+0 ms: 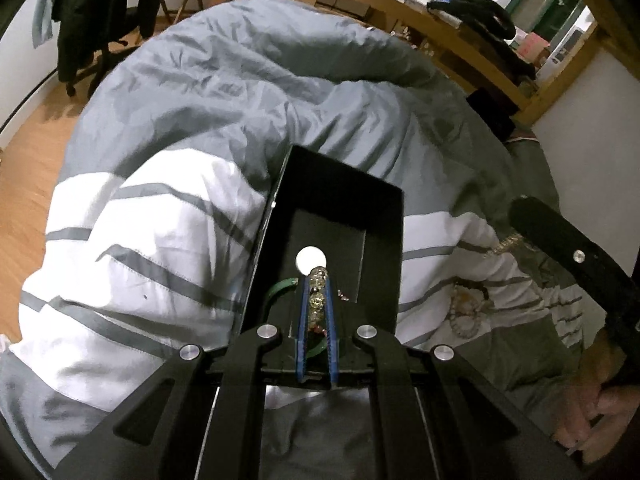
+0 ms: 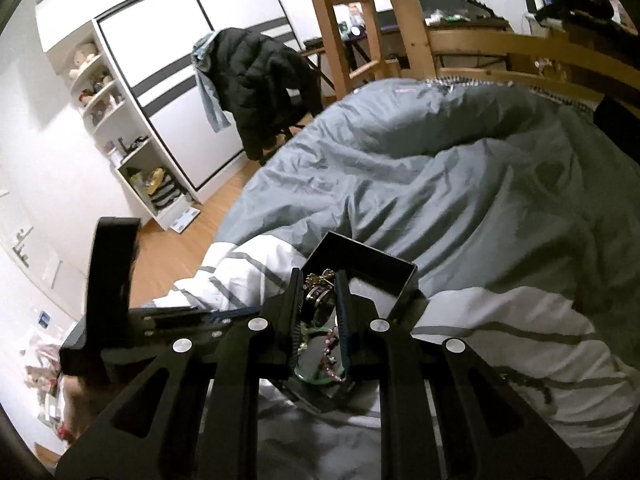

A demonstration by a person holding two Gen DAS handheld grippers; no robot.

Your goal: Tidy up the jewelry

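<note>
Left gripper (image 1: 318,280) narrow, pinching beaded bracelet (image 1: 317,294) over black box (image 1: 384,240). Right gripper (image 2: 319,280) narrow, clamping dark ring (image 2: 318,300) at box's near rim. Box on duvet (image 1: 180,208); loose bracelets (image 1: 466,312) right. Open bedding beyond, wooden bed frame (image 1: 460,36) far.

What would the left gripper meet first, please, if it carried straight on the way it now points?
Most likely the floor of the black box just ahead, near its white disc. The left gripper is shut on a beaded bracelet; depth is uncertain.

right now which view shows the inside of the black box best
Left wrist view: it looks straight down into the black box, showing its floor. Right wrist view shows that box from a lower angle, its inside mostly hidden behind the tool.
</note>
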